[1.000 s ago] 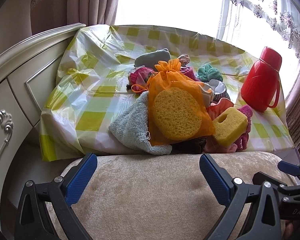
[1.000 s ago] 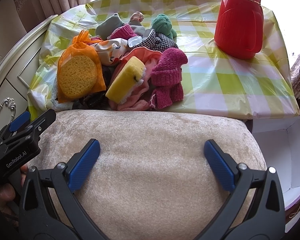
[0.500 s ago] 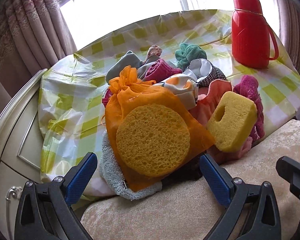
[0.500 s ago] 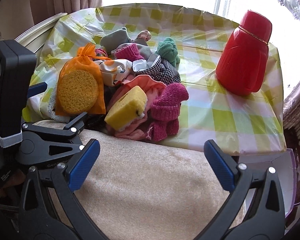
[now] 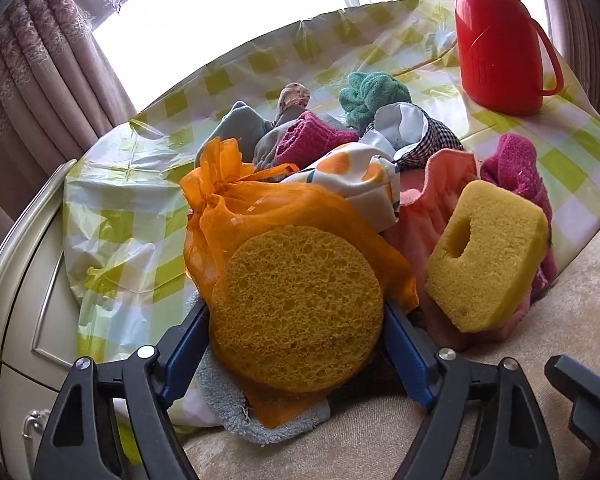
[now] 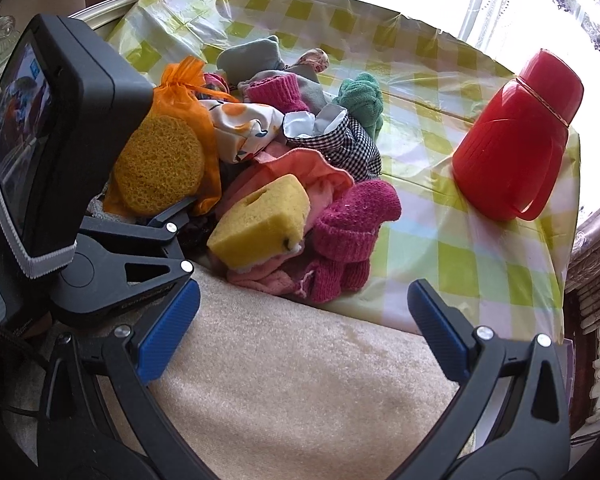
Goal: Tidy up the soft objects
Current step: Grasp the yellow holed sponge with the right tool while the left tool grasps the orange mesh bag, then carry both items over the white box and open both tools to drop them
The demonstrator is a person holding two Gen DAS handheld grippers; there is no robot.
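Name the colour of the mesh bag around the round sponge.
Orange; the mesh bag shows best in the left wrist view, around the round sponge.

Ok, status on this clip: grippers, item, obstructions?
Left gripper closing around round sponge in orange mesh bag. Right gripper open, empty. Yellow block sponge crowds the bag.
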